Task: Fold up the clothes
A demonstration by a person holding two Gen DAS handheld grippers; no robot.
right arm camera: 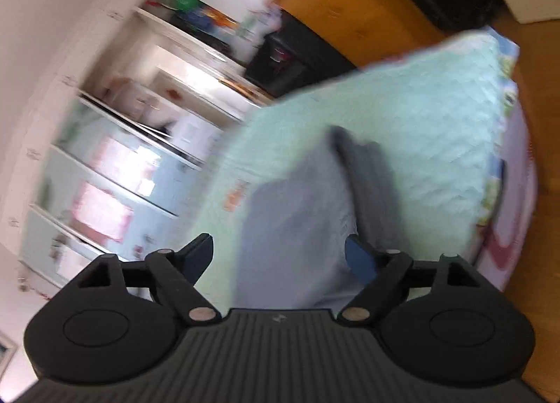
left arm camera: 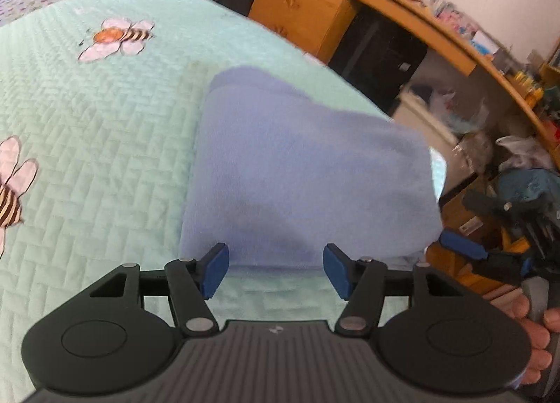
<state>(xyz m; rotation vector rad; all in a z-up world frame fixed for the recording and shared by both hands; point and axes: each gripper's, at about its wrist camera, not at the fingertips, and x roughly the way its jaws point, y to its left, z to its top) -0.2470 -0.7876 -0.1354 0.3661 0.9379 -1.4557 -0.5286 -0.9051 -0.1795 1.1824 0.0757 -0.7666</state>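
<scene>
- My left gripper is spread wide, holding nothing; the folded blue cloth lies on the green quilt at my 12 o'clock, just past the fingertips
- My right gripper is also wide and empty; its view is blurred; the cloth sits between the fingers at 12 o'clock
- A hand shows at 4 o'clock; a wooden dresser stands at 1 o'clock

We see home bedroom: bed with mint quilt, bee patches; wooden drawers; long cluttered desk; white shelves with toys, wooden floor.
</scene>
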